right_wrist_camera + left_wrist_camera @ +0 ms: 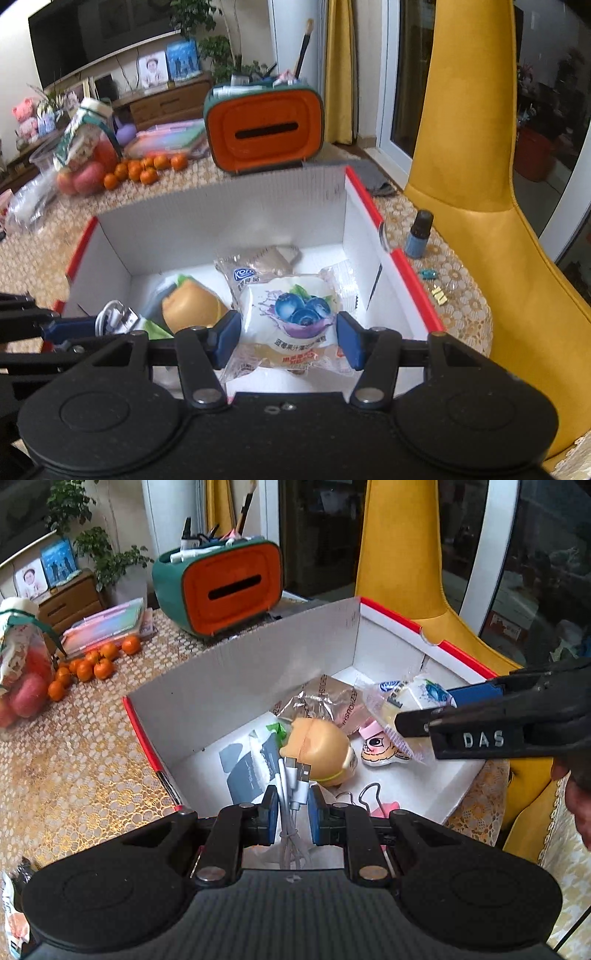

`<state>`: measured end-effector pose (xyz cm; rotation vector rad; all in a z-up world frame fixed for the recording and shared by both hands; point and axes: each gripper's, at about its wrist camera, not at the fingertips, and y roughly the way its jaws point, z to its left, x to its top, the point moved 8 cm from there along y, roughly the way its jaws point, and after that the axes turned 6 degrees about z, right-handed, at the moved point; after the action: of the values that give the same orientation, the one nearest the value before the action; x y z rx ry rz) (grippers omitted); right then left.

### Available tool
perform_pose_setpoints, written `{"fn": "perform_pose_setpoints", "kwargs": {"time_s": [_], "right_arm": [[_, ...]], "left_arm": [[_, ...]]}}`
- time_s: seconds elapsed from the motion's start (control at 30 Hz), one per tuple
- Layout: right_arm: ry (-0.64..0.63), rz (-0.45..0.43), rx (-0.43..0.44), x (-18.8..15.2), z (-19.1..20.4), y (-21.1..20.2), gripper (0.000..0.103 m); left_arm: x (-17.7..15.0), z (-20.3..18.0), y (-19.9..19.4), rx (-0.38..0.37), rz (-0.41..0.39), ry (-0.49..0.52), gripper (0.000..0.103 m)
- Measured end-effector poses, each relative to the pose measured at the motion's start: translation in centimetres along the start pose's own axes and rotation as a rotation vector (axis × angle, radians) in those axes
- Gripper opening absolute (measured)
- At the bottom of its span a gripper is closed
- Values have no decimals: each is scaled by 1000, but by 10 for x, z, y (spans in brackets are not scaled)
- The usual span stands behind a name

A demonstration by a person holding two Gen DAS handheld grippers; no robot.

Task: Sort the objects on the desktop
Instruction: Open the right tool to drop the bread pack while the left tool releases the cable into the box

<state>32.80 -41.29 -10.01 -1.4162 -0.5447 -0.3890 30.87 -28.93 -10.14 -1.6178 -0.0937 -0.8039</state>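
Now, cable: one white charging cable (291,794), bundled, its plugs pointing up.
Left claw (291,812): clenched on the cable, held over the near edge of the box (258,657).
Snack packet: one clear packet (291,314) printed with blueberries, a pale cake inside.
Right claw (288,338): grasping the packet by its sides, above the box.
Box: one, white with red rims, on the patterned table (74,746).
Inside the box: one tan toy (317,749), one brown wrapper (325,698), one binder clip (369,794).
Behind the box: one orange and green organiser (264,122), several small oranges (88,664).
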Motion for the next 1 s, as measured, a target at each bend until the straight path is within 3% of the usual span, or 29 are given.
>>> {"fn": "perform_pose_setpoints", "kwargs": {"time_s": [0.33,0.67,1.0], "right_arm": [[-38,32,-26,-6,2,18,56],[-55,43,-35,-9,-1,22,58],[-39,13,-28,-5,-2,15,65]], "left_arm": [[4,-1,14,33,17,32,16],[-2,-10,23,-4,55,50,16],[-3,-9,16,-26,38,42,16]]}}
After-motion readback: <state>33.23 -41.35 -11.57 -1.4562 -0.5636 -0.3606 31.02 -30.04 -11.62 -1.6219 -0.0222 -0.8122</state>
